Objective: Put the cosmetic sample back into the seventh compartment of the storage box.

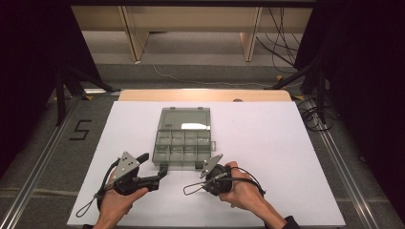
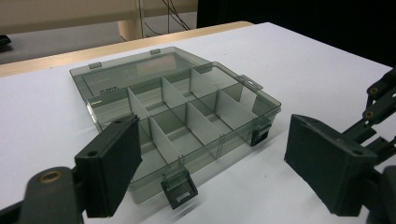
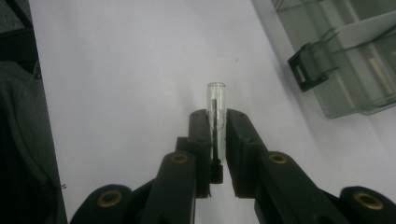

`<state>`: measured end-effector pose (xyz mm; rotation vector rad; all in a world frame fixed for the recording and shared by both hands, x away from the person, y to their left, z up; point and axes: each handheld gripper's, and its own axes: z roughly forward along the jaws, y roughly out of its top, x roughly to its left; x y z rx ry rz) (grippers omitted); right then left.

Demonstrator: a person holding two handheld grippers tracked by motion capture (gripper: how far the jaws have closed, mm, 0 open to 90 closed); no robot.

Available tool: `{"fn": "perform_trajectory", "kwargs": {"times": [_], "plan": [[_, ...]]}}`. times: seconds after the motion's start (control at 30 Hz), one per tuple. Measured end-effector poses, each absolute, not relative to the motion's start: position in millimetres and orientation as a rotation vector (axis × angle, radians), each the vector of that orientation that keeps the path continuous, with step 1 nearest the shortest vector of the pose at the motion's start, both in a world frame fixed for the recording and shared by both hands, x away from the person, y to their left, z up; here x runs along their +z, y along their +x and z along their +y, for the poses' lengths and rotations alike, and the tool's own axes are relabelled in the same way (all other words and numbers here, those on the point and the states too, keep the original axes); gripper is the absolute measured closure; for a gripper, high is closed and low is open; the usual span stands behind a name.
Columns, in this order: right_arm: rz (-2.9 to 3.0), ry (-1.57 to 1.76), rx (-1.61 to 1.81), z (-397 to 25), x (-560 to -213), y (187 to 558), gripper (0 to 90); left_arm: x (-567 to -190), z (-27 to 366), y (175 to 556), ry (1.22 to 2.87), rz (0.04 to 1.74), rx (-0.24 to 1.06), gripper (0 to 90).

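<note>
So there's one clear smoky-grey organizer box [image 1: 183, 141] sitting open in the middle of the white table [image 1: 267, 157], lid [image 1: 185, 118] folded flat back on the far side. Counting the compartments from the left gripper view, I get eight: two rows of four, split by the pale dividers [image 2: 173, 140]. As far as I can see they're all empty, though the tinted plastic makes it hard to be sure. Two dark latches [image 2: 179, 187] hang off the near front wall, one toward each end.

Two grippers, one per hand. The left gripper [image 1: 162, 174] sits just beside the box's near left corner with its jaws spread wide and nothing between them; in its own view the left pad [image 2: 112, 164] overlaps that corner of the box and the other pad is out over bare table.

The right gripper [image 3: 217, 135] is pinched down narrow on one small clear glass tube [image 3: 216, 105] with a thin dark rod inside it. The tube sticks out past the jaw tips over the table, near the box's right front corner but not touching it. In the high view that gripper sits just in front of the box.

One "5" [image 1: 79, 130] is marked on the floor off to the left.
</note>
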<state>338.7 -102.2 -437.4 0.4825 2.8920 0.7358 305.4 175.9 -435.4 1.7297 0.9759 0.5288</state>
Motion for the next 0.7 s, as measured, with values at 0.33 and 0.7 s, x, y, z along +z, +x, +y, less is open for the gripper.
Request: {"fn": "perform_trajectory", "kwargs": {"times": [0.33, 0.7], "plan": [[2.836, 0.479, 0.790, -104, -422, 348, 81.2, -436, 177, 306, 1.727, 0.980, 0.530, 17.6], [2.801, 0.471, 0.829, -103, -413, 355, 81.2, -436, 176, 306, 1.724, 0.983, 0.528, 17.6]]}}
